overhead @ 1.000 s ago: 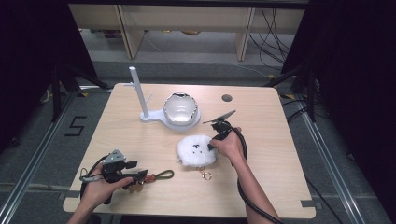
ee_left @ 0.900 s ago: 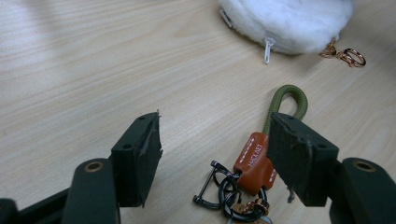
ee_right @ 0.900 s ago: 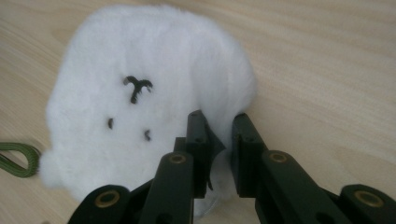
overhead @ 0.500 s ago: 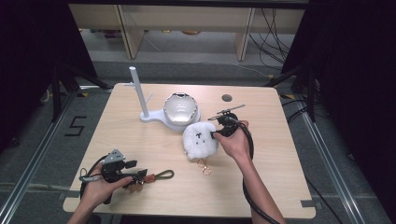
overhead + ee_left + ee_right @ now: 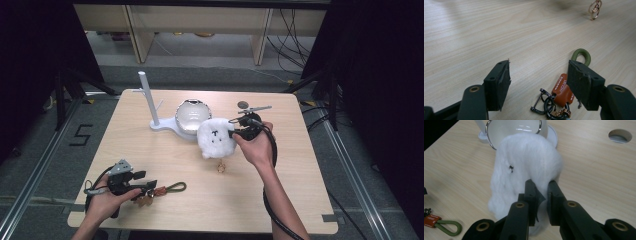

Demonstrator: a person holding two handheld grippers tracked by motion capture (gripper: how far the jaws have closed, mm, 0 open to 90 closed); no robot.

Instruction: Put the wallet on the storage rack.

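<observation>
A fluffy white plush charm [image 5: 216, 138] hangs lifted above the table's middle, and my right gripper [image 5: 234, 134] is shut on its edge. From the right gripper view the plush [image 5: 524, 170] bulges past my closed jaws [image 5: 541, 191]. A small gold ring clasp [image 5: 220, 167] dangles under it near the tabletop. At the front left, my left gripper [image 5: 150, 187] rests open on the table beside a keychain [image 5: 162, 190] with a green loop. The orange tag [image 5: 561, 91], the green loop [image 5: 582, 55] and metal rings lie between my open left gripper [image 5: 540, 83] jaws.
A white stand with an upright peg [image 5: 148, 97] and a glossy round bowl-like dome [image 5: 192, 115] sit at the back centre, just behind the plush. A round hole [image 5: 243, 105] is in the table at the back right. The wooden table [image 5: 300, 200] runs bare to the right.
My right gripper has raised the white plush off the table and turned it upright, carrying it slightly back towards the dome. The left gripper has stayed still.
</observation>
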